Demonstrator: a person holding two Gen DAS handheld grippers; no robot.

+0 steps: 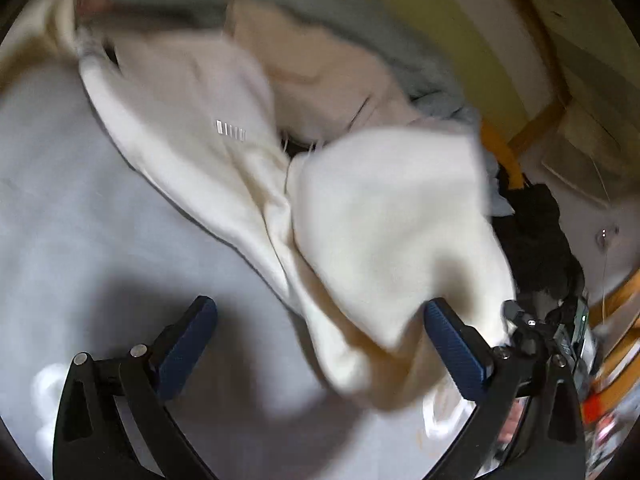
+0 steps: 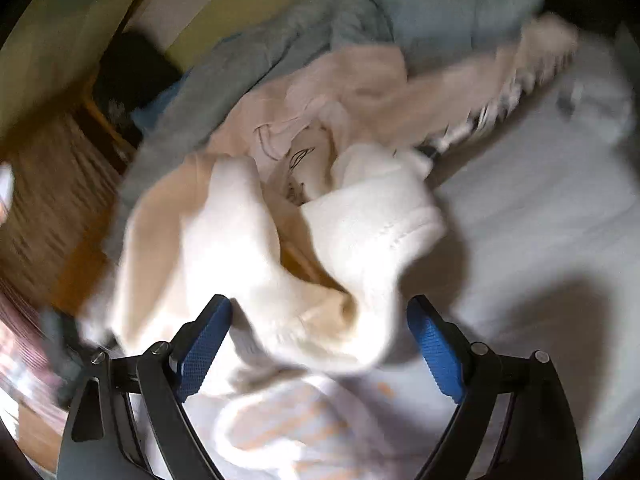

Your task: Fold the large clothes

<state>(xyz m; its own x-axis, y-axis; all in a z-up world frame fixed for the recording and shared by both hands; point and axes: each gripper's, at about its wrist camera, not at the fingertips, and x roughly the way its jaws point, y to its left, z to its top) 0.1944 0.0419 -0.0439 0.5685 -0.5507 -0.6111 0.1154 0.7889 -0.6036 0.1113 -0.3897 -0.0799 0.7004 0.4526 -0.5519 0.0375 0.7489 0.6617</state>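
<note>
Cream sweatshirt [image 1: 384, 208] bunched on bed sheet [image 1: 80, 200]; both views blurred.
Left hand-held gripper [image 1: 320, 344] and right hand-held gripper [image 2: 320, 344] gape wide, holding nothing: a closing grasp may catch several layers.

Wrist views, both close, angled down over the bed sheet [image 1: 80, 184]; shared: cream garment [image 1: 380, 220], grey-blue clothing [image 2: 280, 48].

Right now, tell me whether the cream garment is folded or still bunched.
Bunched, not folded. The cream garment lies crumpled in loose humps on the sheet, with no flat, squared layers in either view.
</note>
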